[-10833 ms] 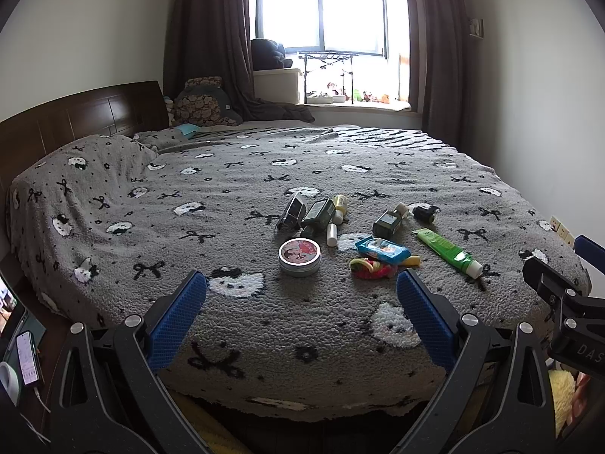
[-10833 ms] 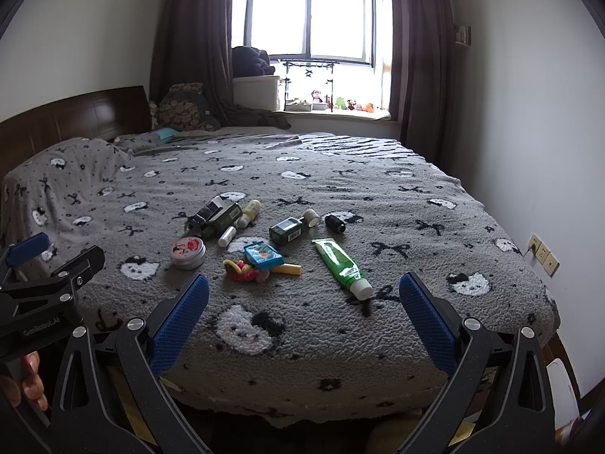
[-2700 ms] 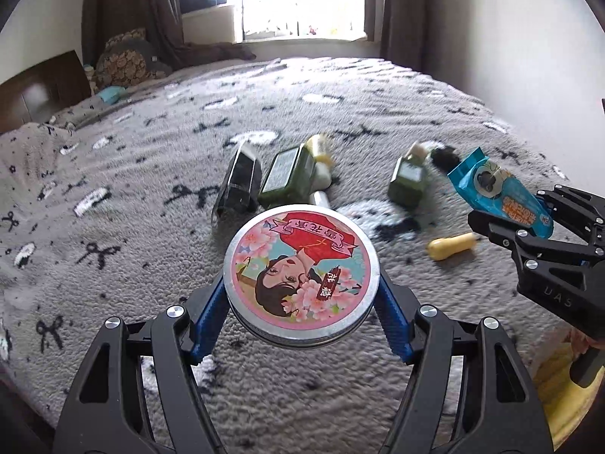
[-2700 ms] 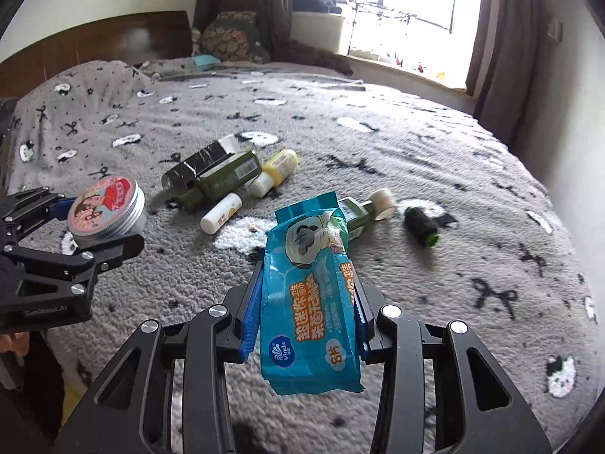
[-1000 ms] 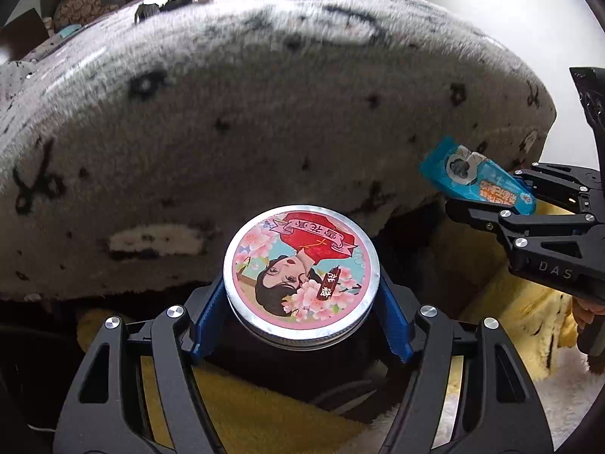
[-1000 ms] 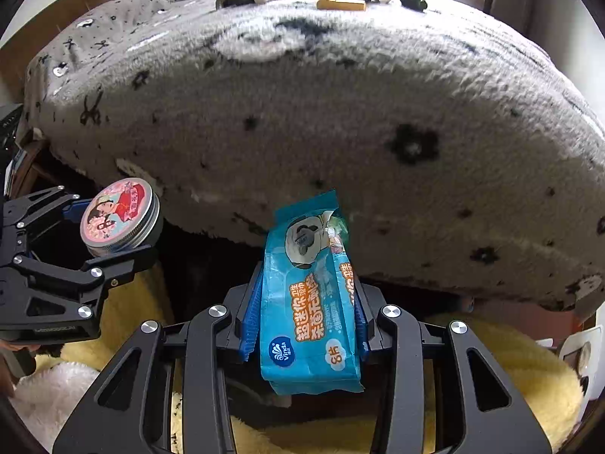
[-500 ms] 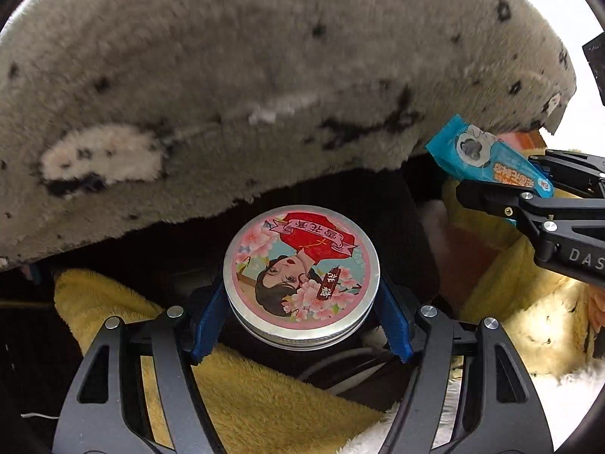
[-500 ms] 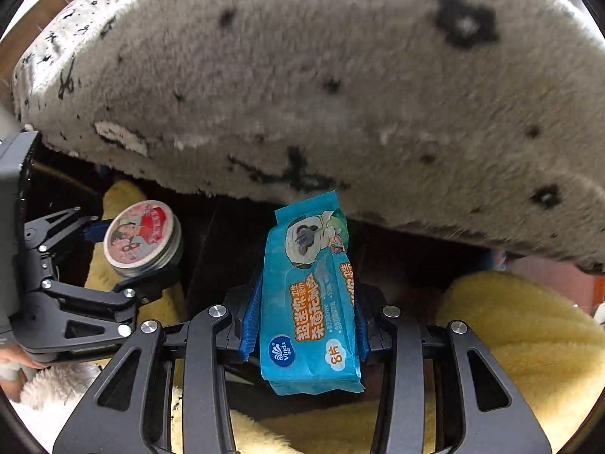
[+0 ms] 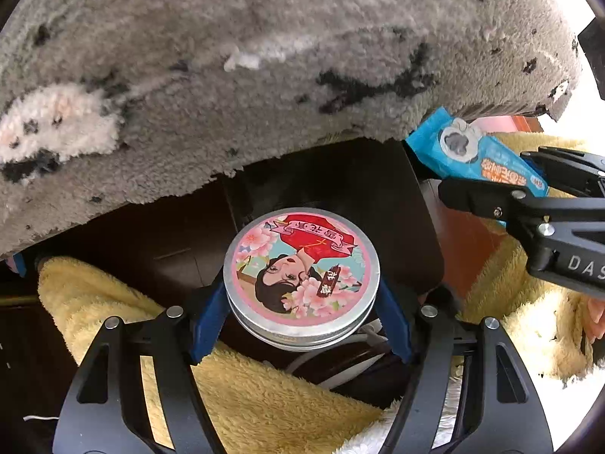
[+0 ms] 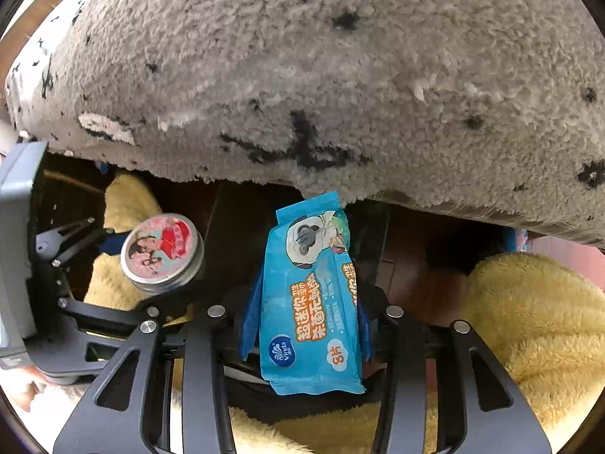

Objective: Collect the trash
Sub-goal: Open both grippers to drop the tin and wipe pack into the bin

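Our left gripper is clamped on a round metal tin, its blue pads pressed against the tin's sides. The tin's lid faces us and carries a pink label with a woman in red among blossoms, printed upside down from our view; the banner and small red tag bear Chinese characters we cannot read. In the right wrist view the same tin shows off to the left, held in the left gripper.

Our right gripper grips a blue wipes packet standing lengthwise between its pads; its jaws have just been opening a little, yet the packet sits pinched between them. We read "Vinda" in a round mark near the packet's lower end, a cartoon panda near the top, and orange Chinese lettering along its length. From the left wrist view the packet pokes out of the right gripper, whose black frame reads "DAS" before the picture cuts it off.

Both grippers point steeply down, just past the hanging edge of the grey fleece blanket on the bed. Below that edge lies a dark gap, flanked by yellow plush fabric. What sits inside the gap is too dark to make out; a pale cable shows beneath the tin.
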Demonstrator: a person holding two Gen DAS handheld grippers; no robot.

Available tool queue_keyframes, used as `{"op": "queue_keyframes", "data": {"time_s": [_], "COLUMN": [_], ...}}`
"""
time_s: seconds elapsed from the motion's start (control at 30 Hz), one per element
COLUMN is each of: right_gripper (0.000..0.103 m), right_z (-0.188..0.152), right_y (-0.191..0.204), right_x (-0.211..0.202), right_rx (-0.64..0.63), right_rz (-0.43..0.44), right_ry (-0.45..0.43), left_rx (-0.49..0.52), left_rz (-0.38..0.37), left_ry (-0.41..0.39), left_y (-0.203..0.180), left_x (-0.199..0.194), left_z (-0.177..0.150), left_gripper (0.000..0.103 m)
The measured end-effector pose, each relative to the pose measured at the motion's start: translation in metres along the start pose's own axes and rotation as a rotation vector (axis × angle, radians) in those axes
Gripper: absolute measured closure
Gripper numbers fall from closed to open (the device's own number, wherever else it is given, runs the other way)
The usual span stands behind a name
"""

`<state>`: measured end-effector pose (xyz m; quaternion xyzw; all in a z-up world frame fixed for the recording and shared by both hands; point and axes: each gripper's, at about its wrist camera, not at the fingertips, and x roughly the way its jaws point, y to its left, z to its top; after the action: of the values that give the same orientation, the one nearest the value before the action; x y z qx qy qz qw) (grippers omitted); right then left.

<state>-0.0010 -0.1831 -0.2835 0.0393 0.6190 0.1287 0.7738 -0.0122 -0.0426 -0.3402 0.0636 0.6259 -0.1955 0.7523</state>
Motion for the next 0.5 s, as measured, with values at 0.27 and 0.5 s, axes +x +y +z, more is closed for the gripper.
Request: {"op": "queue_keyframes", "data": {"time_s": [0.27,0.5], "right_gripper": [0.045,0.030], "right_z": [0.008,0.007], "right_y": [-0.004,-0.005], "right_x": [-0.004,-0.022], "right_rx": [0.029,0.030], "right_rz": [0.000,-0.041], "right_ry": [-0.017,-0.068], "left_rx": [-0.013,-0.014], "left_rz": [0.004,0.025], "left_ry": [-0.015,-0.067], "left_y": [0.002,0.013], "left_x": [-0.010,-0.038], "left_z": [0.005,0.016], "left_gripper": [0.023,0.020]}}
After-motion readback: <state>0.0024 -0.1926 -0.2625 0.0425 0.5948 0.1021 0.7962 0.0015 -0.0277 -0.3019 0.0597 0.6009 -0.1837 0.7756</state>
